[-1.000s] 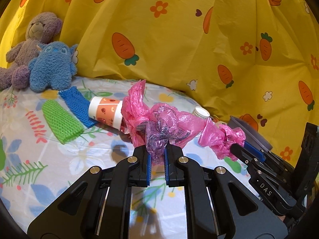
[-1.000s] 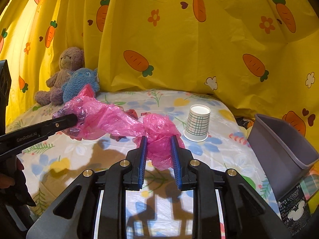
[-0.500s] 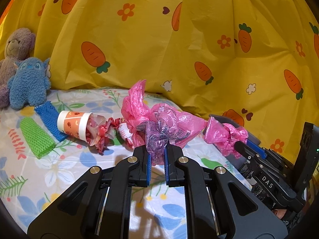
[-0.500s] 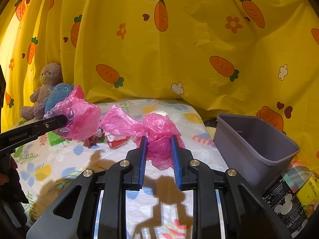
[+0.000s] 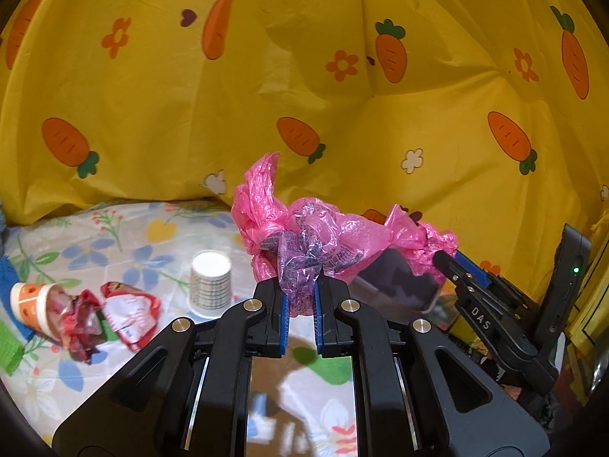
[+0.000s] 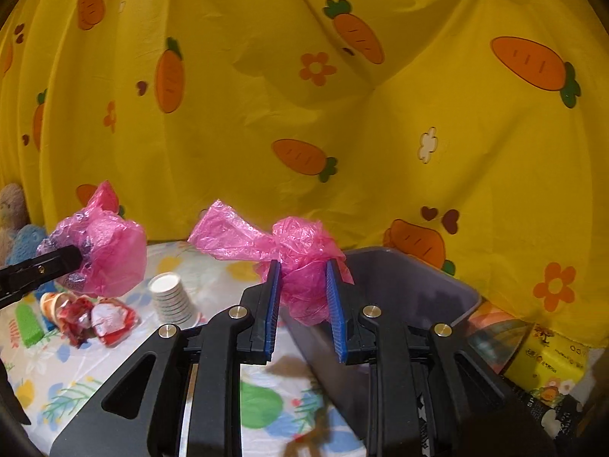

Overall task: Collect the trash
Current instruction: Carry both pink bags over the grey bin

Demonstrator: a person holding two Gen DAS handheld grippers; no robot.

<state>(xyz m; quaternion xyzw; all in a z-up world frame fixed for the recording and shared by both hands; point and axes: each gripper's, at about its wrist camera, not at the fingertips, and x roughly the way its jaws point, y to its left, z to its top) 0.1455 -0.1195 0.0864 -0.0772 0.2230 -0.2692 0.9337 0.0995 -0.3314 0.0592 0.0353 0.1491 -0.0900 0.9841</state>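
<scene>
A crinkled pink plastic bag (image 5: 335, 236) hangs in the air between the two grippers, thin and translucent, bunched into knots at both ends. The left gripper (image 5: 300, 297) has its blue-padded fingers (image 5: 283, 316) clamped almost together on one wad, where darker purplish print shows through the film. The right gripper (image 6: 302, 293) pinches the other wad, its ribbed blue fingers (image 6: 335, 304) held a little apart by the crumpled plastic. In the right view the bag's loose flap sticks out to the left of the wad.

Below and just beyond the right gripper stands a grey plastic bin (image 6: 426, 285), rectangular with smooth walls and open at the top; the bag's right end hovers at its near rim. In the left view the bin shows dark under the stretched film.

On the worktop (image 5: 114, 236), covered in a glossy floral sheet, an upturned paper cup (image 5: 210, 283) with a fine grid print stands upright to the left of the bag. Farther left, an orange-and-white cup (image 5: 30, 304) lies on its side, with crumpled red wrappers (image 5: 114, 316) spilling from its mouth. A green knitted piece (image 6: 28, 321) lies beside it. A draped yellow cloth (image 5: 304, 76) printed with carrots and flowers closes the background. A plush toy (image 6: 23, 240) sits at the far left edge, and yellow packaging (image 6: 548, 361) lies to the right of the bin.
</scene>
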